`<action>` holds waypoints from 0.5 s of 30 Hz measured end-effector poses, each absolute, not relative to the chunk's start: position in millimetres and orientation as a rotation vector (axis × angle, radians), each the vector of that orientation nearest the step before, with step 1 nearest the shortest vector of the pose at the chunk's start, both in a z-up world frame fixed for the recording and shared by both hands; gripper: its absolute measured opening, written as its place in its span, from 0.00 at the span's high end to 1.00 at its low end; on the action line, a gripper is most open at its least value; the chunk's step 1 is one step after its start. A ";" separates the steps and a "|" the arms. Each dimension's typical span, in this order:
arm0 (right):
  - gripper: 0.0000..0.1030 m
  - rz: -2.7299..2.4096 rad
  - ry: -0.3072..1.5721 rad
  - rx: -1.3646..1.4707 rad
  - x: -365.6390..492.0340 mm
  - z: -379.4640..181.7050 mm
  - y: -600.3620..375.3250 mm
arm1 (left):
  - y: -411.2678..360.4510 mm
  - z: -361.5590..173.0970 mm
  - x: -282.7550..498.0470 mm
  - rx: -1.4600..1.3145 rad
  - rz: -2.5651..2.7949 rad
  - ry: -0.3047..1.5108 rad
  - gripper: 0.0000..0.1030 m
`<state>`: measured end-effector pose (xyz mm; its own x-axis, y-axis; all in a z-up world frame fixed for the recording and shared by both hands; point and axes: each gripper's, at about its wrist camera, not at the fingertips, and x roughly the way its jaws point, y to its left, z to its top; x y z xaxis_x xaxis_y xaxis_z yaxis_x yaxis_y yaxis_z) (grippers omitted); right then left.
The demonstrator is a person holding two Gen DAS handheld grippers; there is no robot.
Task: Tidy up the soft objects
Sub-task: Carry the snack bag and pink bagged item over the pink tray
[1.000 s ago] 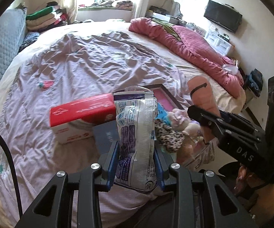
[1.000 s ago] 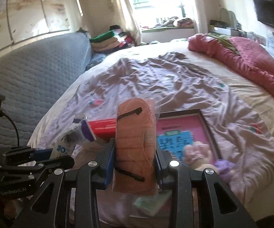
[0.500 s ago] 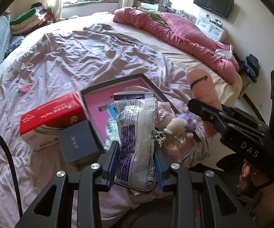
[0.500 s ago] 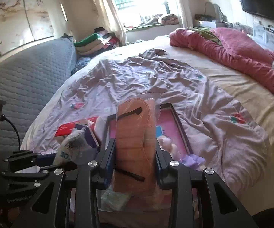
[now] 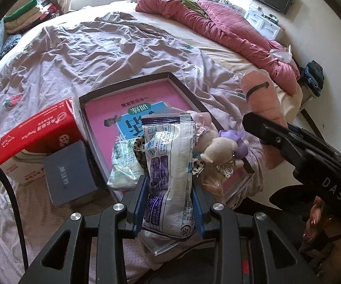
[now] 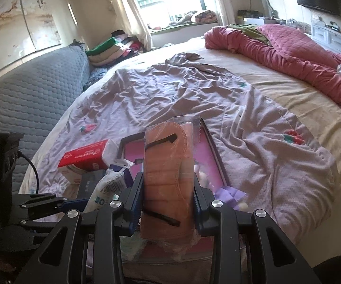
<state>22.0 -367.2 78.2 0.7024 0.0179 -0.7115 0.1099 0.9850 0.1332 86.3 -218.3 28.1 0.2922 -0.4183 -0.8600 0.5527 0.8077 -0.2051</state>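
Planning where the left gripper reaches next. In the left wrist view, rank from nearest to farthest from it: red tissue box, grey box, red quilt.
1. Grey box, just left of the left gripper.
2. Red tissue box, behind it, farther left.
3. Red quilt, far across the bed, upper right.

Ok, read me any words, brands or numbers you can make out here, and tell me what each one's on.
"DAS": right gripper body.
Red tissue box: white print, unreadable.
Pink tray: upside-down Chinese characters, not legible.
Tissue pack in left gripper: print too small.
Grey box: faint, blurred.
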 end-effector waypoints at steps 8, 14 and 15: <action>0.65 -0.075 0.789 0.163 20.5 78.9 -376.2 | -229.1 29.4 90.0 0.139 -0.674 1.093 0.67; 0.65 -0.089 0.792 0.168 20.3 78.7 -383.7 | -238.2 24.0 94.2 0.143 -0.679 1.105 0.67; 0.65 -0.093 0.792 0.169 20.2 78.3 -384.8 | -239.7 22.8 94.6 0.144 -0.681 1.107 0.67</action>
<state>20.2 -384.8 78.3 0.6993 -0.0196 -0.7146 0.1464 0.9824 0.1162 94.6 -239.7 22.8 0.2687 -0.4341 -0.8599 0.5716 0.7904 -0.2204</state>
